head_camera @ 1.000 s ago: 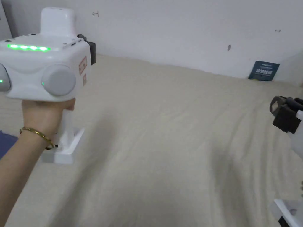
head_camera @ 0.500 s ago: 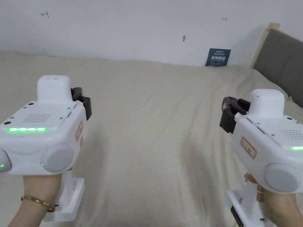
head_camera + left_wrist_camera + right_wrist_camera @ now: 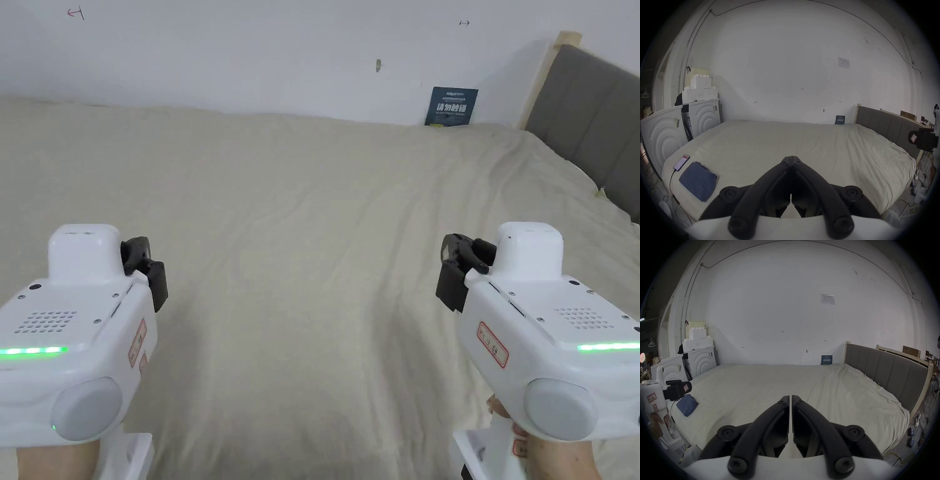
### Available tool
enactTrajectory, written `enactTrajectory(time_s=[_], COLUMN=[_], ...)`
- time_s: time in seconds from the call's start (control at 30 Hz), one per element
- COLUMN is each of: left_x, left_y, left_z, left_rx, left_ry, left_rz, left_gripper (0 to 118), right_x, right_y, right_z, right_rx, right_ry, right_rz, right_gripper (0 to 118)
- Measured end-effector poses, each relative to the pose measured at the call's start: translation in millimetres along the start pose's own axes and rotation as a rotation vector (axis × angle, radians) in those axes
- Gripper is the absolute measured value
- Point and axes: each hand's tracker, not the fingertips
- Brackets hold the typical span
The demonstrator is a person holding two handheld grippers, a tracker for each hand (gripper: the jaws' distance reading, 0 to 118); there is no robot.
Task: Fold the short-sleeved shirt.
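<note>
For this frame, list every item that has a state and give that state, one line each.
left gripper: shut, holding nothing, above the bed.
right gripper: shut, holding nothing, above the bed.
blue shirt: folded, lying flat near the bed's left edge.
phone: screen lit, cable plugged in, beside the shirt.
bed sheet: spread out, lightly wrinkled.
dark card: upright against the wall.

Dark blue short-sleeved shirt, folded into a compact rectangle, lying flat near bed's left edge
</note>
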Motion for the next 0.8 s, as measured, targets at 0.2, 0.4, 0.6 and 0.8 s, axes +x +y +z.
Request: enactTrajectory(time_s=[0.2, 0.4, 0.6, 0.8], left_x=[-3.6, -1.6, 4.2, 2.1], left_y=[-1.3, 6.4, 6.3, 5.0], left_z=[-0.7, 4.8, 8.6, 8.7], left_rx=[0.013, 0.022, 0.027, 0.033], left_ry=[0.004, 0.012, 0.034, 0.038], left_rz=[0.01, -0.002, -0.022, -0.03], left_gripper=[0, 78, 101, 112], right_x=[1.8, 2.0, 6.4, 8.7], right_y=[-2.1, 2.8, 6.4, 5.4], right_z=[-1.7, -1.4, -3.0, -2.7], right_rx=[-0.007, -0.012, -0.017, -0.022], right_ry=[-0.003, -0.004, -0.017, -0.007], right_rz=[-0.007, -0.028, -0.024, -0.019], right_gripper=[7, 40, 106, 118])
